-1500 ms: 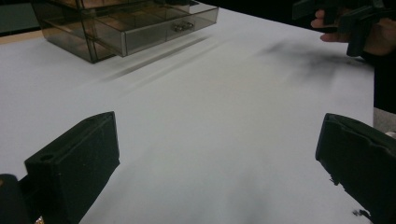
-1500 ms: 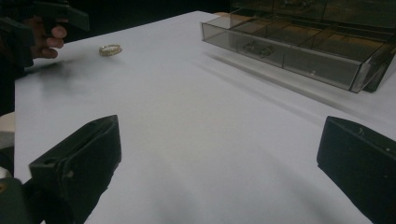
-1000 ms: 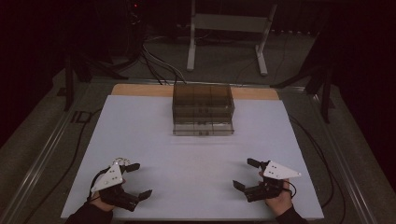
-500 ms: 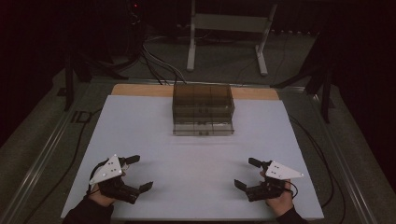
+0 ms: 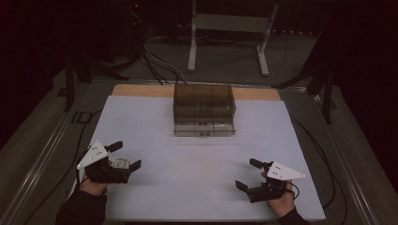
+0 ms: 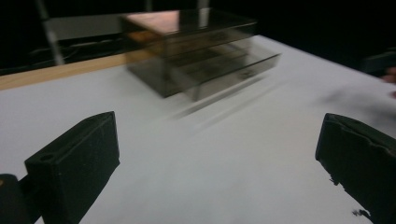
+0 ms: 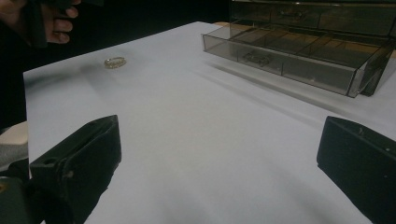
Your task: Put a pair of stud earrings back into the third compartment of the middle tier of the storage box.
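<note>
Sitting at the back middle of the white table [image 5: 187,187]: a smoky clear drawer box [image 5: 203,110], bottom drawer pulled out a bit. Lying near the left edge, a small gold ring [image 7: 115,61], right by the left gripper [image 5: 123,156]. Hovering low with jaws spread wide, pinching nothing. Same deal with the right gripper [image 5: 248,174], spread wide, well apart from the box.

A drawer box [image 5: 204,110] sits at the table's [image 5: 197,187] far middle; a ring [image 7: 115,61] lies near its left edge.
</note>
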Demonstrator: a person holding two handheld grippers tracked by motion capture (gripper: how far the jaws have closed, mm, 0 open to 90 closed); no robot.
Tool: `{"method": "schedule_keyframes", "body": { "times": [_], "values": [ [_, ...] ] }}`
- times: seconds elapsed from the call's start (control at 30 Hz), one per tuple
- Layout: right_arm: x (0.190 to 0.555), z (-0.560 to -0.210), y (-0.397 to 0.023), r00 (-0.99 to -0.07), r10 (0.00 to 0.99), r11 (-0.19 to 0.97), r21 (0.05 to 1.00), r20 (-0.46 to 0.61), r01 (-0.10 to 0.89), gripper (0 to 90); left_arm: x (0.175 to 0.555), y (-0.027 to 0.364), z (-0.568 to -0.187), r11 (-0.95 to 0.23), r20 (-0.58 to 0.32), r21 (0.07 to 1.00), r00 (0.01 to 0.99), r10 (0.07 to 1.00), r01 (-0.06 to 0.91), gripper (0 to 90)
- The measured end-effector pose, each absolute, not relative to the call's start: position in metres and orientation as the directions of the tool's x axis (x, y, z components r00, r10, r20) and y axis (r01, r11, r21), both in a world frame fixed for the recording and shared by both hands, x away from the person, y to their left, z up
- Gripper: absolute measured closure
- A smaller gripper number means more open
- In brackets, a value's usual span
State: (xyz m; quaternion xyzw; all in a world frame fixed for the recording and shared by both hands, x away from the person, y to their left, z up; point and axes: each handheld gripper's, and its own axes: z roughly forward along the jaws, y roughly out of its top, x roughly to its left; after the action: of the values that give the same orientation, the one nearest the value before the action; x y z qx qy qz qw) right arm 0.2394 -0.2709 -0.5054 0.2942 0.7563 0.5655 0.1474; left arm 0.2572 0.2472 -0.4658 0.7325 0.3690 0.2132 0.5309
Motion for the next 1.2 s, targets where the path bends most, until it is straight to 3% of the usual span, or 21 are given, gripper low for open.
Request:
{"method": "schedule_keyframes", "body": {
  "times": [0.3, 0.47, 0.67, 0.93, 1.03, 1.2],
  "values": [
    [0.240, -0.505, -0.271, -0.784, 0.610, 0.185, 0.942, 0.114, 0.281, 0.0, 0.265, 0.267, -0.481, -0.162, -0.084, 0.901, 0.527, 0.846, 0.402, 0.8],
    [0.240, -0.506, -0.272, -0.782, 0.611, 0.180, 0.942, 0.119, 0.284, 0.0, 0.269, 0.274, -0.488, -0.152, -0.100, 0.878, 0.485, 0.869, 0.454, 6.3],
    [0.240, -0.506, -0.272, -0.782, 0.610, 0.174, 0.941, 0.128, 0.290, 0.0, 0.268, 0.282, -0.499, -0.187, -0.089, 0.827, 0.452, 0.888, 0.531, 17.9],
    [0.240, -0.506, -0.272, -0.784, 0.607, 0.173, 0.940, 0.132, 0.293, 0.0, 0.265, 0.284, -0.508, -0.226, -0.067, 0.800, 0.456, 0.887, 0.557, 38.9],
    [0.240, -0.506, -0.272, -0.780, 0.613, 0.176, 0.941, 0.126, 0.290, 0.0, 0.268, 0.282, -0.512, -0.238, -0.066, 0.789, 0.464, 0.883, 0.567, 52.7],
    [0.240, -0.505, -0.273, -0.777, 0.616, 0.169, 0.942, 0.129, 0.290, 0.0, 0.272, 0.279, -0.519, -0.274, -0.031, 0.758, 0.453, 0.891, 0.592, 60.7]
  ]
}}
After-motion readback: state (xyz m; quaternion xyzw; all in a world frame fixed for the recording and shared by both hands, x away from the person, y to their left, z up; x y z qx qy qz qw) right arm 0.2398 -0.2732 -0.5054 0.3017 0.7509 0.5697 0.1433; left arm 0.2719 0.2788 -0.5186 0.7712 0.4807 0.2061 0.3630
